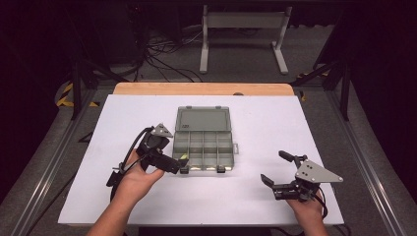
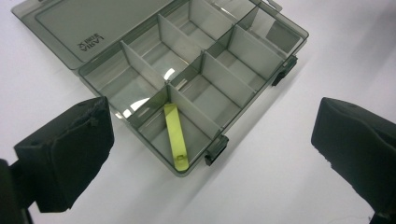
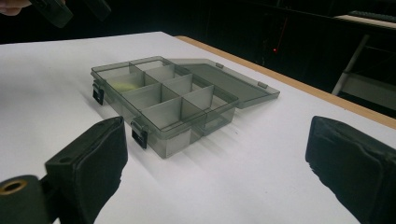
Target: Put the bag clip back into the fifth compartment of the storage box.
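Note:
A smoky grey organiser box [image 1: 231,147] lies open mid-table, its lid [image 1: 204,119] flat behind it. A yellow-green strip [image 2: 176,137] rests in the box's [image 2: 217,74] front corner compartment; it shows as a yellow spot [image 1: 183,157] from above. My left gripper [image 1: 179,165] hovers at that front left corner, open and holding nothing, its jaws wide apart around the compartment [image 2: 210,135]. My right gripper [image 1: 276,168] is open too, low over the table to the right and apart from the box [image 3: 175,140], with bare table between its jaws [image 3: 215,140].
The white board [image 1: 265,128] covers the table, with a wooden edge [image 1: 204,88] at the far side. Beyond it a grey metal stand [image 1: 243,29] and loose cables [image 1: 162,54] sit on the floor. Black latches [image 3: 139,133] stick out of the box's front wall.

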{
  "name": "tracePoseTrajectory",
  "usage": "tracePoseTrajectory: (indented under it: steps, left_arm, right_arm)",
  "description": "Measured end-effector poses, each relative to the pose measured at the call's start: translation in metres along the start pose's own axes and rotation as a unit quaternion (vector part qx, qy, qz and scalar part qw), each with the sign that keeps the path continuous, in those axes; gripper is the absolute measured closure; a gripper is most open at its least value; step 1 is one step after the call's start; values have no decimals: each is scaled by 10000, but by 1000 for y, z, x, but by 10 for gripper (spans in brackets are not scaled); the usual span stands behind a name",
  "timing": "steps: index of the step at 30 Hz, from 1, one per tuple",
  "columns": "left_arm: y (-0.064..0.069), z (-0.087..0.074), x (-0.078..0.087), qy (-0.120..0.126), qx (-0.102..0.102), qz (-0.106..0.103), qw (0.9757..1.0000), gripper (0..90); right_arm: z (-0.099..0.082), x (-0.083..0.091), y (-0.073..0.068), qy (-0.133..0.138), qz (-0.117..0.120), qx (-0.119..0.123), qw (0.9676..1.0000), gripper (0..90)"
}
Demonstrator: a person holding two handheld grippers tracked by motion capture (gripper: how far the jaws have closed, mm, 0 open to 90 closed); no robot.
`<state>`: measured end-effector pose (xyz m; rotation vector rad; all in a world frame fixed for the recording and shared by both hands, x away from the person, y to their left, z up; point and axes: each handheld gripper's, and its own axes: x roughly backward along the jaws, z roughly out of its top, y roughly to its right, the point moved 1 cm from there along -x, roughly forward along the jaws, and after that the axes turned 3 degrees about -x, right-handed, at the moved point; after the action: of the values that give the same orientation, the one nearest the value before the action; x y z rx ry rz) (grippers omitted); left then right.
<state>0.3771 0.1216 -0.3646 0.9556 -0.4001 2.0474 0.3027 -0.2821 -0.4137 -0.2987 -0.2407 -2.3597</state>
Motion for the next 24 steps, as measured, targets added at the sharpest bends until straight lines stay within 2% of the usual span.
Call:
tracePoseTrajectory:
  steps: [6,10,14,17,20,24]
  left_arm:
    - [4,-5,10,255,-305,202,9990,1]
    - [5,-11,19,419,-369,249,9981,1]
    - [3,-19,31,693,-325,142,9970,1]
    - [2,-26,40,979,-344,-75,9946,0]
    - [1,-32,47,1154,-387,-120,9925,0]
    - [0,-39,53,1258,-485,-35,9909,0]
  right_arm:
    - [0,0,0,-3,-7,6,10000,62]
    - [0,0,0,-6,-16,-17,10000,60]
    - [0,0,0,9,-14,-25,10000,58]
    - [0,1,0,32,-1,-32,10000,58]
    - [0,1,0,46,1,-34,10000,57]
    - [1,1,0,43,3,-29,10000,56]
